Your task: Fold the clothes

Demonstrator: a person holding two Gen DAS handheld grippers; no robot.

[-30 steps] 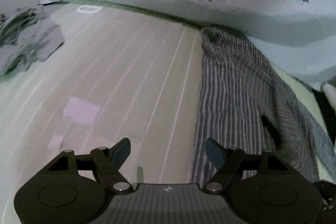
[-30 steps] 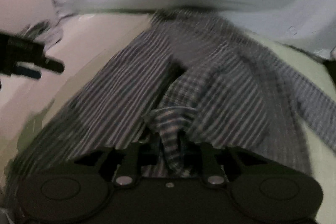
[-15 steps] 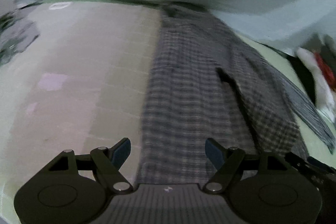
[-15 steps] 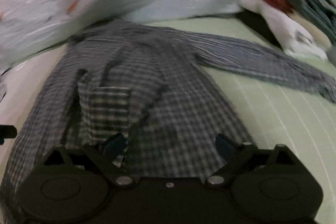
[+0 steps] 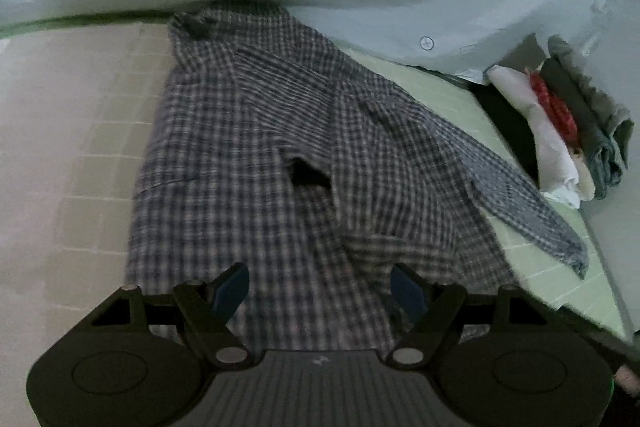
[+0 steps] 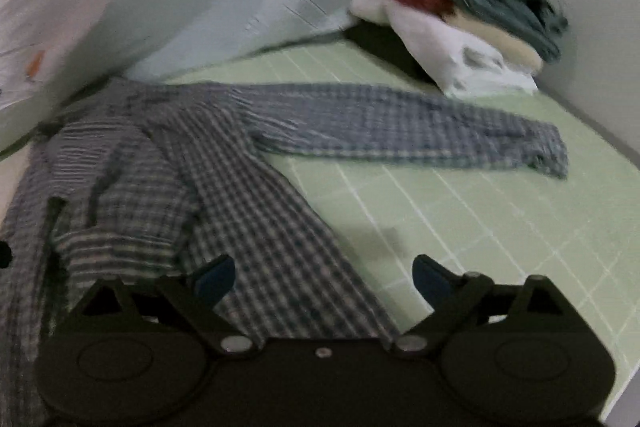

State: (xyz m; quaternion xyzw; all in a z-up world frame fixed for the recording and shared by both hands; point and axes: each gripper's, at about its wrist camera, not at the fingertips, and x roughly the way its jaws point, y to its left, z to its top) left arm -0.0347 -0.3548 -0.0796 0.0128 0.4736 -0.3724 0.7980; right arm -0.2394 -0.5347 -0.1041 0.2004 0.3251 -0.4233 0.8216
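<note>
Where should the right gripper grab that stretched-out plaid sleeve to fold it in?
Probably at the cuff of the sleeve, approaching from above on the pile's side: it lies flat on the green mat, its free end clear of the folded pile.

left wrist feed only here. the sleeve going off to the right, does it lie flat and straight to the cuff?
Observer: Yes. In the right wrist view the sleeve runs straight across the green mat, cuff flat.
Operator: Right hand-held gripper holding anything?
Observer: No. The right hand-held gripper is open above the plaid shirt hem, gripping nothing.
Operator: What's under the folded pile?
Observer: The folded clothes pile sits on something dark; I can't tell what it is.
</note>
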